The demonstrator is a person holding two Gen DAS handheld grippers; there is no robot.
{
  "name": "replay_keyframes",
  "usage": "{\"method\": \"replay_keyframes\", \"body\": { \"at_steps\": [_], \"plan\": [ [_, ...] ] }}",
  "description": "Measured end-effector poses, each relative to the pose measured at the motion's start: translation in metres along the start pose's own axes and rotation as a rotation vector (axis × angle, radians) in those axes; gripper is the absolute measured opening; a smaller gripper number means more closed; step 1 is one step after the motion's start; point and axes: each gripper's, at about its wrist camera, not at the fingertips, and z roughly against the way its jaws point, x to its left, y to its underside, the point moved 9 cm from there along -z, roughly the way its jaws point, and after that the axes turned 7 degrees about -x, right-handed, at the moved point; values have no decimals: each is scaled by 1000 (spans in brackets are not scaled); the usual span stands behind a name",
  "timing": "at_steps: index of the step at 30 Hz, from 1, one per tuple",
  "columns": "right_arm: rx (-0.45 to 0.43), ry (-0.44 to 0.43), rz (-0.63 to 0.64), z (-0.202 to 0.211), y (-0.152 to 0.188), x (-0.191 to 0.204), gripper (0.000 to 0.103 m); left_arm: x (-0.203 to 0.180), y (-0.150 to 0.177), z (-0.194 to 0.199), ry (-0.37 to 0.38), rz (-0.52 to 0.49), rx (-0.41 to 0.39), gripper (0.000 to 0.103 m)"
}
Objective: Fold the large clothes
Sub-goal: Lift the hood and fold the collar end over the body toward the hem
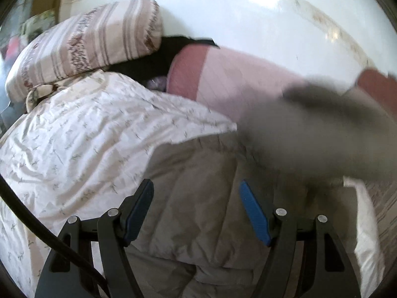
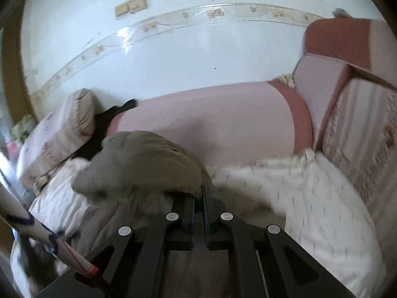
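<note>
A grey-brown padded jacket [image 1: 206,164] lies on a white printed duvet [image 1: 74,136] on a bed. My left gripper [image 1: 196,186] hangs just above the jacket's body, open, with nothing between its blue pads [image 1: 253,211]. My right gripper [image 2: 202,191] is shut on a fold of the same jacket [image 2: 144,161]. That fold bunches up and drapes over its fingertips. In the left wrist view the lifted part shows as a blurred grey mass [image 1: 310,129] at the right.
A striped pillow [image 1: 86,42] and a black cloth [image 1: 161,57] lie at the bed's far left. A pink bolster [image 2: 223,124] runs along the white tiled wall [image 2: 173,57]. Pink and striped cushions [image 2: 359,129] stand at the right. A white sleeve-like shape [image 2: 24,213] crosses the lower left.
</note>
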Motion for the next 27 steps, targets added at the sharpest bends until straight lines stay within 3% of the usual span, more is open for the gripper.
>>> {"method": "replay_keyframes", "body": {
  "at_steps": [3, 5, 8, 11, 14, 19, 22, 24, 27],
  "plan": [
    [22, -4, -18, 35, 56, 0, 5, -2, -8, 9, 37, 27, -37, 71],
    [63, 19, -16, 40, 95, -5, 5, -18, -2, 7, 79, -5, -21, 71],
    [152, 95, -32, 20, 143, -24, 5, -55, 27, -8, 138, -99, 43, 71],
    [235, 134, -38, -8, 171, -40, 5, -80, 68, -36, 103, -237, 132, 72],
    [241, 129, -31, -13, 173, -42, 6, -86, 89, -52, -12, -386, 157, 74],
    [283, 208, -28, 1, 172, -55, 11, -84, 88, -49, 2, -358, 161, 74],
    [177, 235, -35, 30, 142, -59, 11, -82, 87, -47, 5, -346, 163, 74],
    [88, 188, -48, 44, 118, -48, 11, -80, 85, -47, 0, -354, 159, 74],
    [63, 115, -56, 36, 107, -26, 11, -79, 84, -44, 3, -354, 156, 74]
  ]
}}
